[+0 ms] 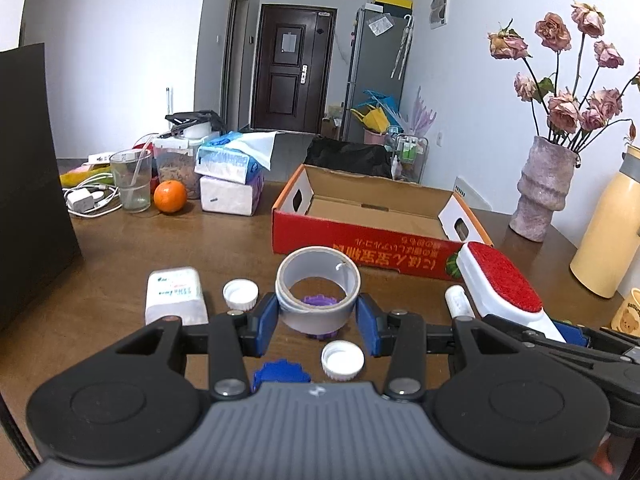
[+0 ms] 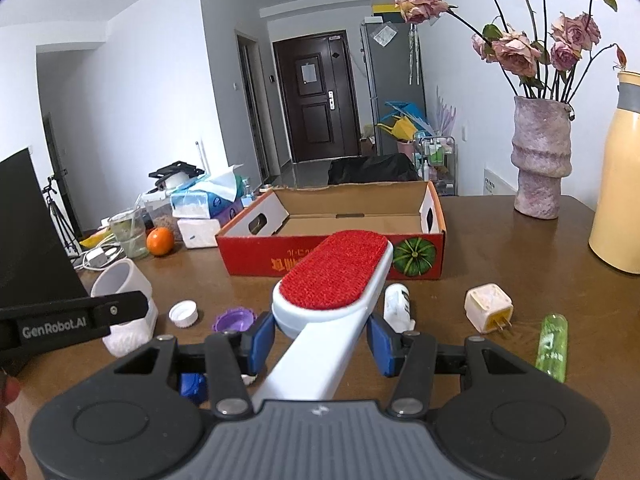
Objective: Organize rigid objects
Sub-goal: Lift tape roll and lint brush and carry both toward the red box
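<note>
My left gripper (image 1: 317, 322) is shut on a grey tape roll (image 1: 320, 268), held upright above the brown table (image 1: 224, 240); the same roll (image 2: 120, 280) shows at the left of the right wrist view. My right gripper (image 2: 320, 342) is shut on the white handle of a lint brush (image 2: 334, 270) with a red pad, raised in front of the open red cardboard box (image 2: 280, 258). That brush (image 1: 498, 280) also appears to the right of the tape, near the box (image 1: 360, 252). The box's visible floor holds nothing.
Loose on the table lie white caps (image 1: 240, 294) (image 1: 343, 360), a purple cap (image 2: 233, 320), a blue cap (image 1: 280, 374), a white packet (image 1: 176, 294), a small white bottle (image 2: 396, 306), a plug (image 2: 488, 308) and a green tube (image 2: 554, 346). A vase (image 2: 540, 160) and yellow flask (image 2: 616, 200) stand right; an orange (image 1: 170, 197) and glass (image 1: 132, 180) left.
</note>
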`<act>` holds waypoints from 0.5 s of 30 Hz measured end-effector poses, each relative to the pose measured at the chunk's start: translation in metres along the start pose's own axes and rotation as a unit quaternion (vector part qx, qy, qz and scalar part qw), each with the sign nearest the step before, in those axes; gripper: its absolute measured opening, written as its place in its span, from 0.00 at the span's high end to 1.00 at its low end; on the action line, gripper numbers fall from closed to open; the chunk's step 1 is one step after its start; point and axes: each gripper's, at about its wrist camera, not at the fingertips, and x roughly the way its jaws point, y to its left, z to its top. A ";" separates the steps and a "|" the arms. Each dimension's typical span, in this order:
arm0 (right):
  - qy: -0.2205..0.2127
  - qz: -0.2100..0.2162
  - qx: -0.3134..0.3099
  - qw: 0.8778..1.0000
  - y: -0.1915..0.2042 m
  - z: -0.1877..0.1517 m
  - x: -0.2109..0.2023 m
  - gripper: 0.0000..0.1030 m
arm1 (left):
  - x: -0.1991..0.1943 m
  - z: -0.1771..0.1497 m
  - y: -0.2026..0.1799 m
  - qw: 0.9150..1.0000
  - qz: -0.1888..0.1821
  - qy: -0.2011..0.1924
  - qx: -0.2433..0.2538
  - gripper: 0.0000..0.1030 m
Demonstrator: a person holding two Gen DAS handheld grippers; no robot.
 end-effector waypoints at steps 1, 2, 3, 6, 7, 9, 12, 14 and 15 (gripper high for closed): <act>-0.002 0.000 0.001 1.000 0.001 0.002 0.002 0.52 | 0.002 0.002 -0.001 1.000 0.001 -0.002 0.000 0.58; -0.005 0.000 0.001 1.000 0.001 0.004 0.004 0.52 | 0.004 0.004 -0.001 1.000 0.002 -0.003 -0.001 0.58; -0.008 -0.001 0.002 1.000 0.002 0.006 0.007 0.52 | 0.007 0.006 -0.001 1.000 0.002 -0.003 -0.002 0.58; -0.013 -0.003 0.001 1.000 0.005 0.013 0.015 0.52 | 0.015 0.012 0.000 1.000 0.000 -0.004 -0.005 0.58; -0.014 -0.002 0.002 1.000 0.006 0.015 0.018 0.52 | 0.018 0.014 0.000 1.000 0.001 -0.005 -0.005 0.58; -0.017 -0.001 0.002 1.000 0.009 0.020 0.024 0.52 | 0.023 0.018 0.000 1.000 0.002 -0.005 -0.007 0.58; -0.023 0.000 0.005 1.000 0.011 0.026 0.032 0.52 | 0.033 0.025 0.001 1.000 0.007 -0.008 -0.009 0.58; -0.027 0.000 0.008 1.000 0.013 0.030 0.037 0.52 | 0.040 0.031 0.003 1.000 0.009 -0.009 -0.012 0.58; -0.028 0.000 0.009 1.000 0.014 0.032 0.041 0.52 | 0.043 0.033 0.003 1.000 0.009 -0.008 -0.013 0.58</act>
